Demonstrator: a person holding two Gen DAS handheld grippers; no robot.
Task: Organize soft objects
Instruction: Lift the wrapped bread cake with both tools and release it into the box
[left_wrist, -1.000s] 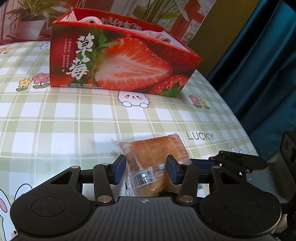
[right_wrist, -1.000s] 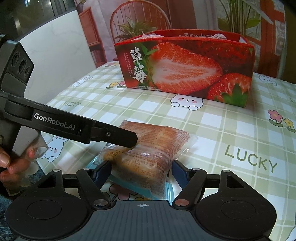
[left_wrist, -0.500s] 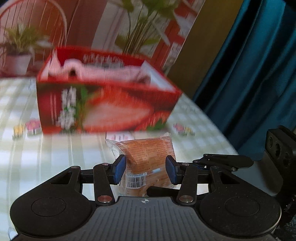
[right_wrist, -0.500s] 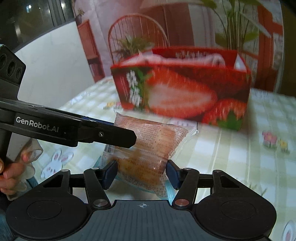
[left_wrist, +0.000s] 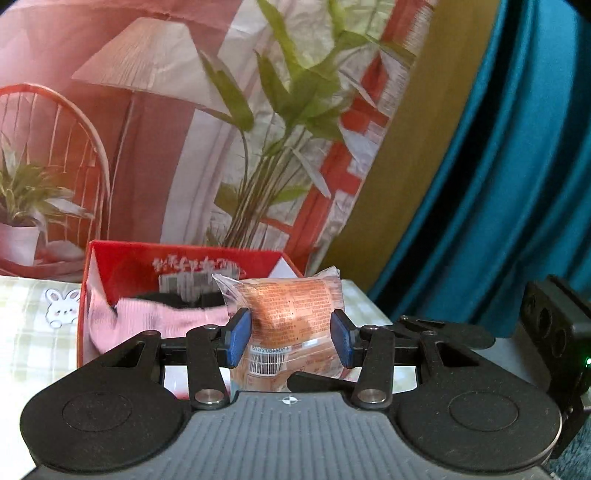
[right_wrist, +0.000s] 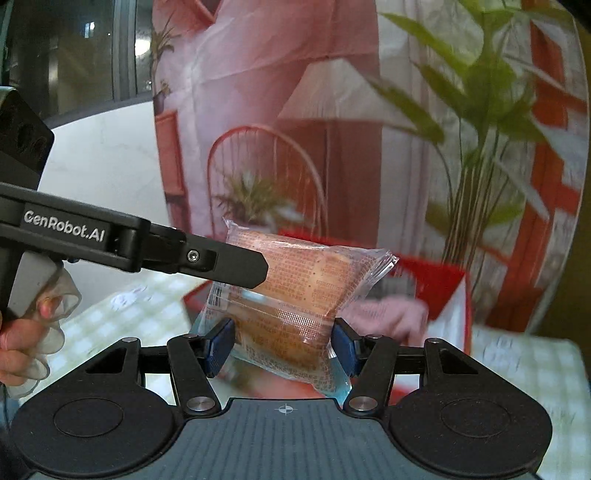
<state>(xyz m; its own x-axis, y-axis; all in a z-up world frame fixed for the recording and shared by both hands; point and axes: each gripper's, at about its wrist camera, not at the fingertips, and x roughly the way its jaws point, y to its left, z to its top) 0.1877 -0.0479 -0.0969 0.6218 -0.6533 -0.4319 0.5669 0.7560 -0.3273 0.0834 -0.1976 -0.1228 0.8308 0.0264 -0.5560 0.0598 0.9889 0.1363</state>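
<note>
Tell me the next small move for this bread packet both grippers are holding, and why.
Probably carry it forward over the red box and lower it in. Both the left gripper and right gripper clamp the bread packet in the air, short of the opening where the pink cloth lies.

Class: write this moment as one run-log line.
left gripper: shut on bread packet | right gripper: shut on bread packet | packet airborne before red box

Ahead of me hangs a printed backdrop (left_wrist: 155, 122) picturing a white lampshade, a red wire chair and leafy green plants. A teal pleated curtain (left_wrist: 517, 177) falls along its right edge. A green-and-white checked tablecloth with bunny prints (left_wrist: 37, 332) covers the table.
</note>
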